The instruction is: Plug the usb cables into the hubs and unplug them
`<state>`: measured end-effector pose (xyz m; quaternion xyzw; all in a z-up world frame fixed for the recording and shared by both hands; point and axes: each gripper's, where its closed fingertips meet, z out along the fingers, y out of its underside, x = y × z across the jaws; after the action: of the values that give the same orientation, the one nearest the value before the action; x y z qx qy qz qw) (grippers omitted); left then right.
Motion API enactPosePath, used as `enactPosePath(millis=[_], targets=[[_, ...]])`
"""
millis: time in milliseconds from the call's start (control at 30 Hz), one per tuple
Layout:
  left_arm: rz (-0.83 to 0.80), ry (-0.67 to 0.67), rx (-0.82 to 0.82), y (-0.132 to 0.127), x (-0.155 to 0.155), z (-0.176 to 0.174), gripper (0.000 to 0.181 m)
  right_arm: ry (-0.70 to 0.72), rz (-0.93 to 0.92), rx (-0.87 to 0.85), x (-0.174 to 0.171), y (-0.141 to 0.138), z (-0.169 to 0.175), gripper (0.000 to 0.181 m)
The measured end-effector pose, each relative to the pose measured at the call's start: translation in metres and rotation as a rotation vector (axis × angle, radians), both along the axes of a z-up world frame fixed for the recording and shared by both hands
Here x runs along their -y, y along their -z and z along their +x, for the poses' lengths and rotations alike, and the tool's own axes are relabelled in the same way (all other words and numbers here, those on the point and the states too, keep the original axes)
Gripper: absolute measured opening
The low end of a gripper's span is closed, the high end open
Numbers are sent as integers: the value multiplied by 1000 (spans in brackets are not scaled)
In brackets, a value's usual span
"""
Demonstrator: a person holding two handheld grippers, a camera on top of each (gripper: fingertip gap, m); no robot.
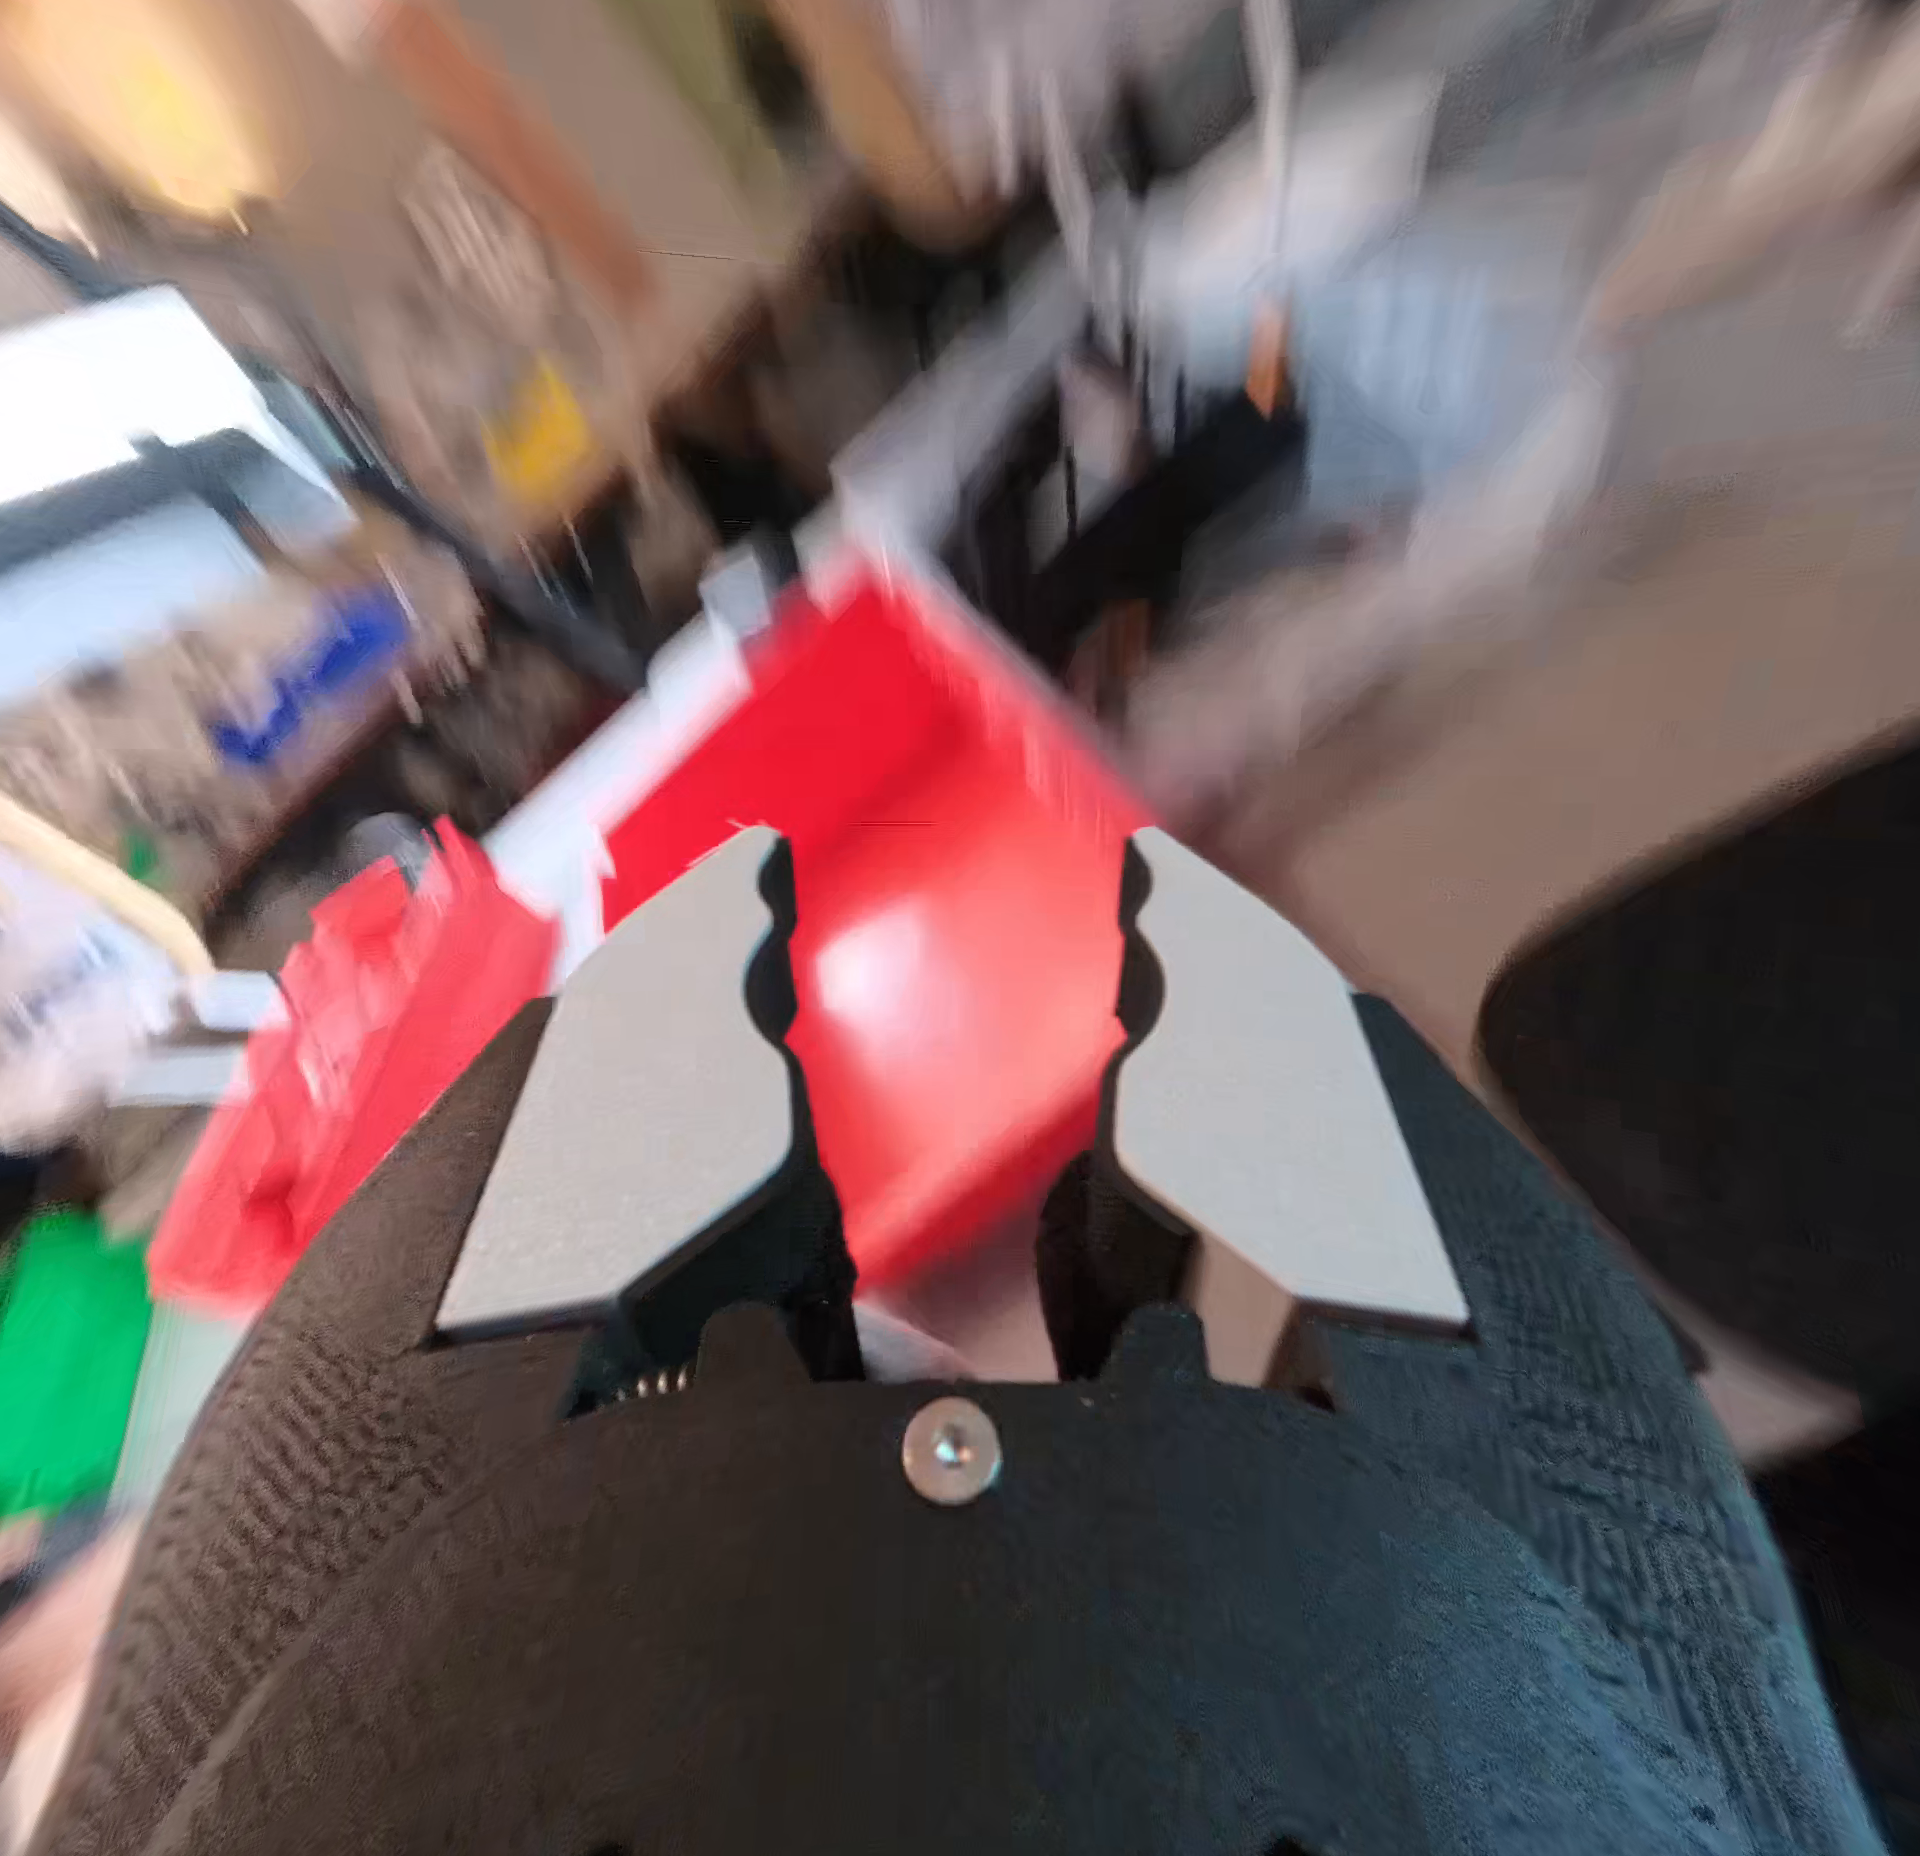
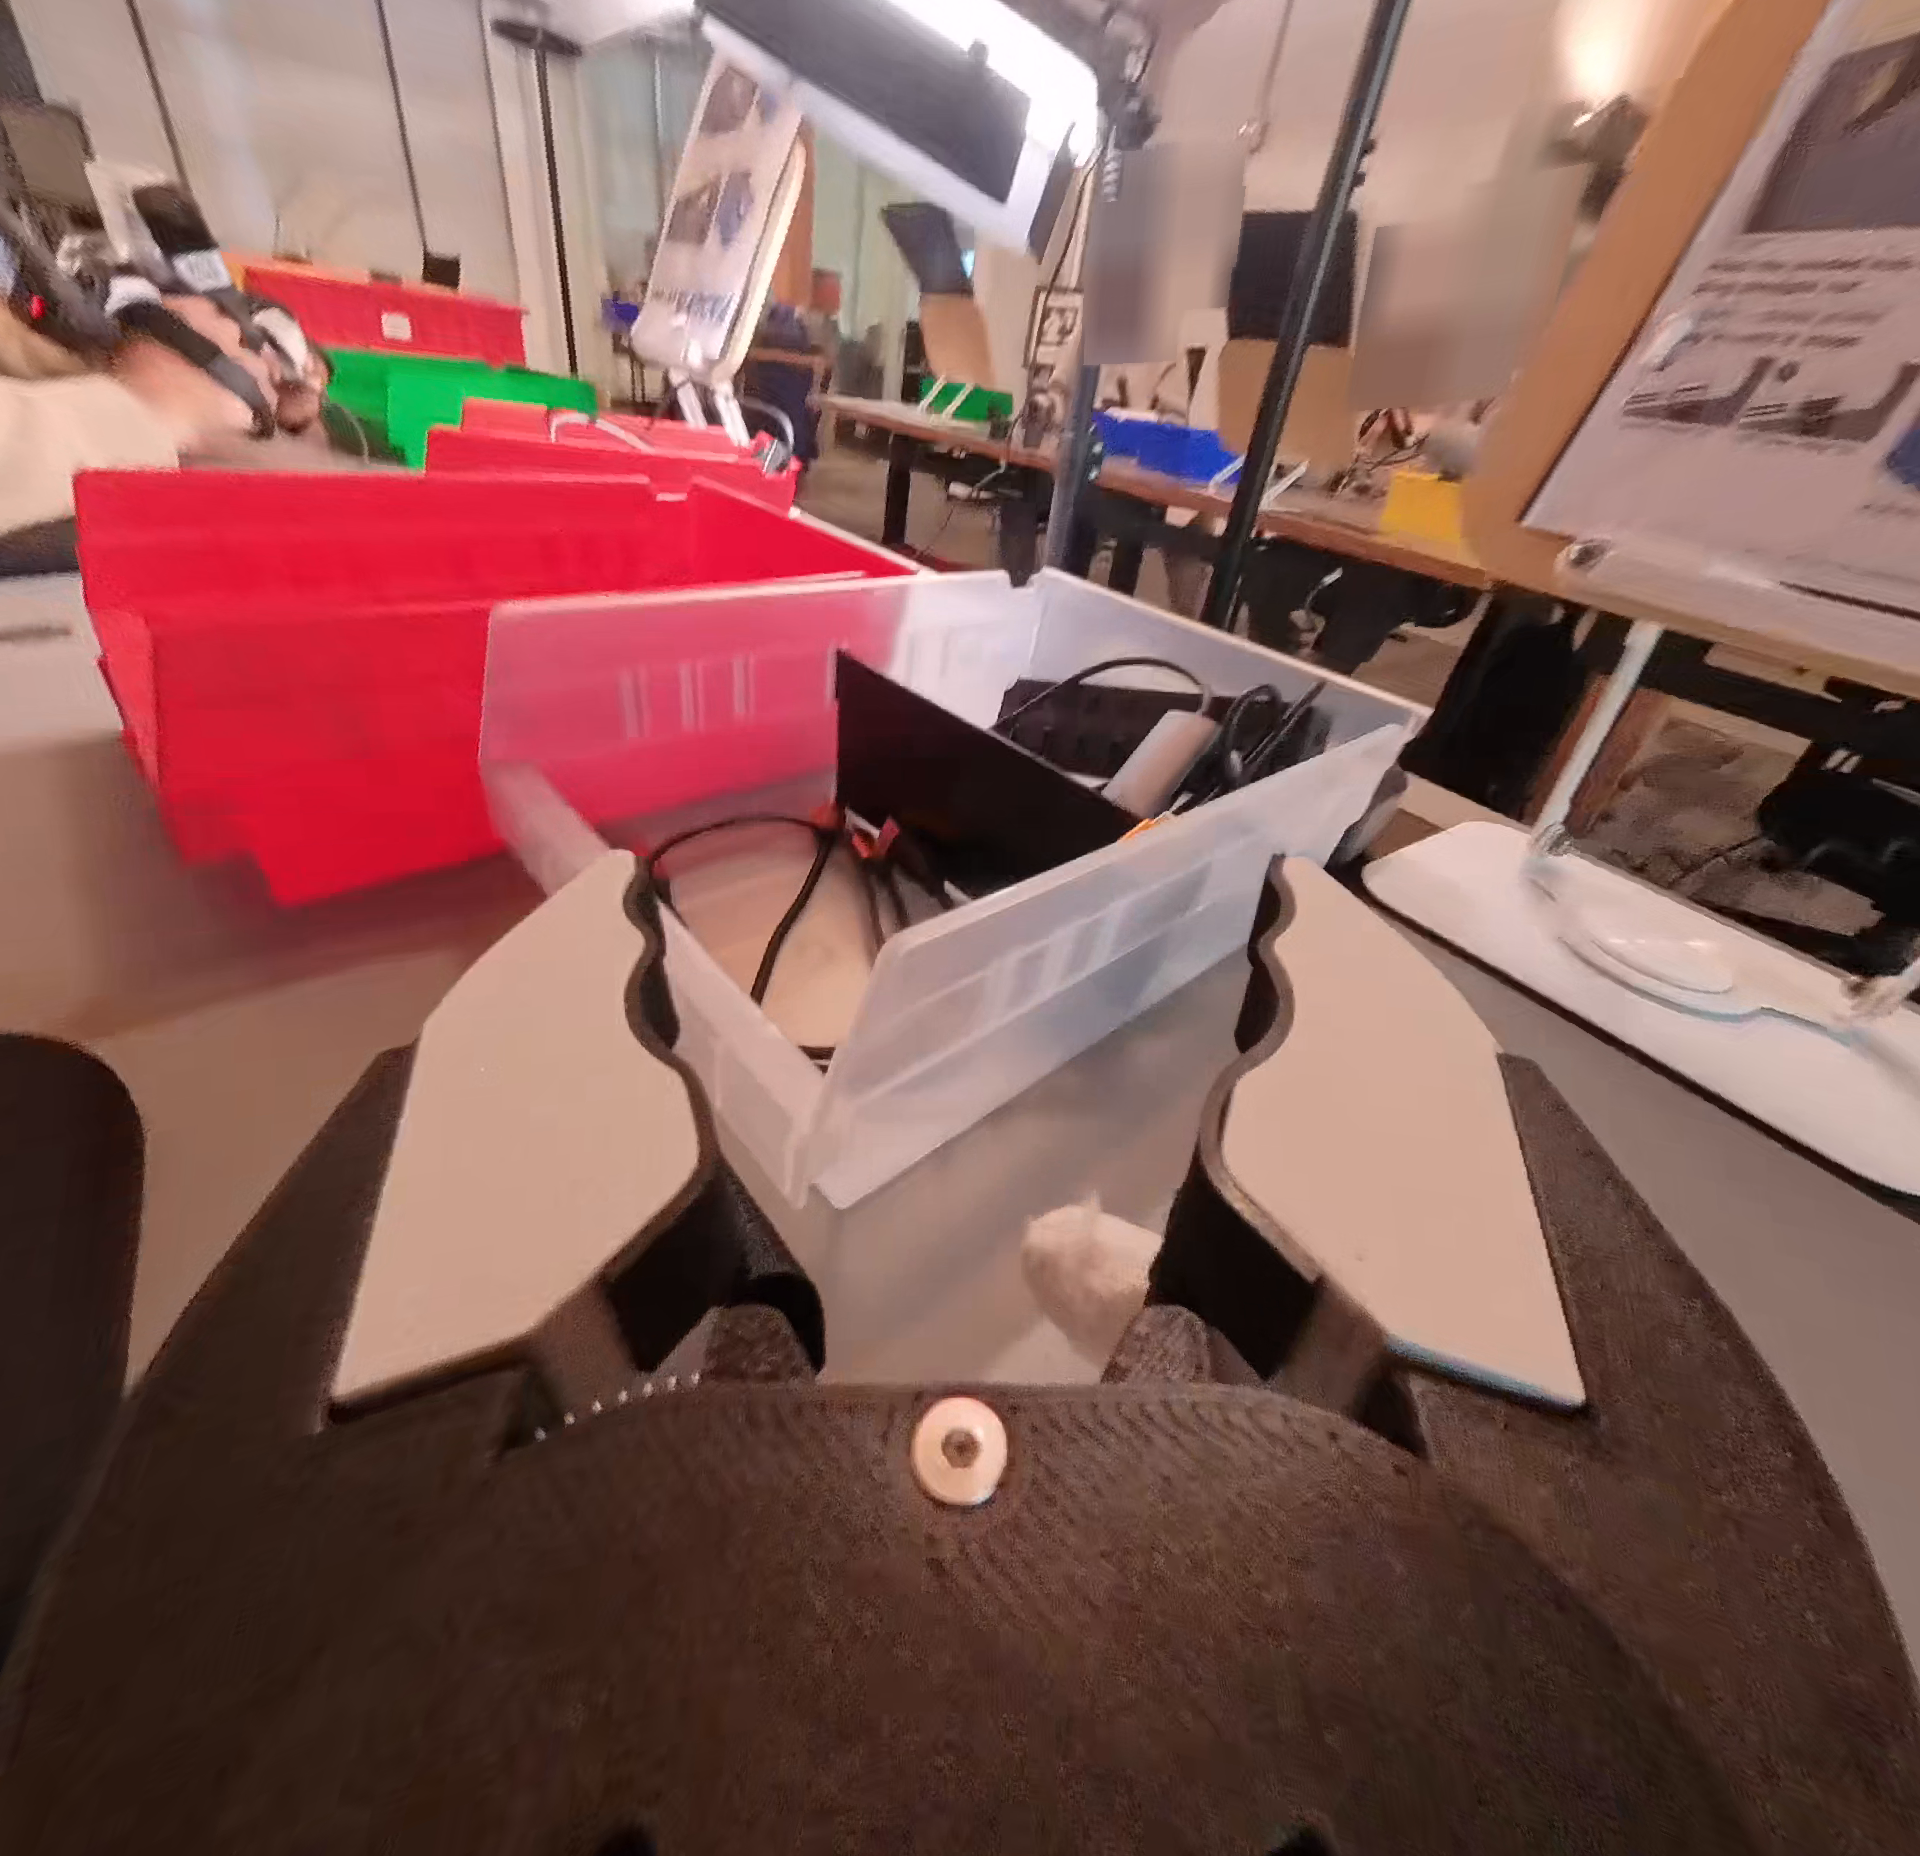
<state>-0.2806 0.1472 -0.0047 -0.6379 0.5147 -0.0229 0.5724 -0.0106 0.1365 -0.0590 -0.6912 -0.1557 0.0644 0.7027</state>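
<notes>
On the desk ahead of the right hand-held gripper sits a clear plastic bin, its near corner between the spread, empty fingers. A black divider splits the bin: black usb cables with orange-red ends lie in the near compartment, and dark hubs with a white adapter and more cable fill the far one. A red bin stands just left of it, touching or nearly so. The left wrist view is heavily motion-blurred; the left hand-held gripper has its fingers apart with nothing between them, above a red bin.
</notes>
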Motion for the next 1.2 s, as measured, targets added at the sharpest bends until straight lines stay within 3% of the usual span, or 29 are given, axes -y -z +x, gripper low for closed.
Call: enactPosePath(millis=[133, 267, 467, 667, 800, 933, 1033, 1200], targets=[[-270, -80, -120, 74, -36, -22, 63, 8, -2, -42, 3, -6, 5, 107], [-315, -101, -187, 113, -53, -38, 81, 21, -5, -69, 4, -9, 10, 103], [-465, -112, -282, 164, -65, -41, 76, 24, 3, -108, 6, -14, 13, 101], [-292, 38, -320, 160, -77, -22, 52, 9, 0, -124, 6, -15, 11, 97], [-150, 31, -455, 151, -83, -14, 38, 5, 1, -115, 7, -15, 11, 95], [34, 3, -459, 105, -80, 1, 33, 1, 9, -113, 8, -17, 10, 93], [29, -104, -506, 89, -75, -12, 34, 2, 19, -93, 8, -19, 9, 90], [295, -248, -445, 33, -73, -27, 33, 14, 88, 39, 13, -28, 2, 89]])
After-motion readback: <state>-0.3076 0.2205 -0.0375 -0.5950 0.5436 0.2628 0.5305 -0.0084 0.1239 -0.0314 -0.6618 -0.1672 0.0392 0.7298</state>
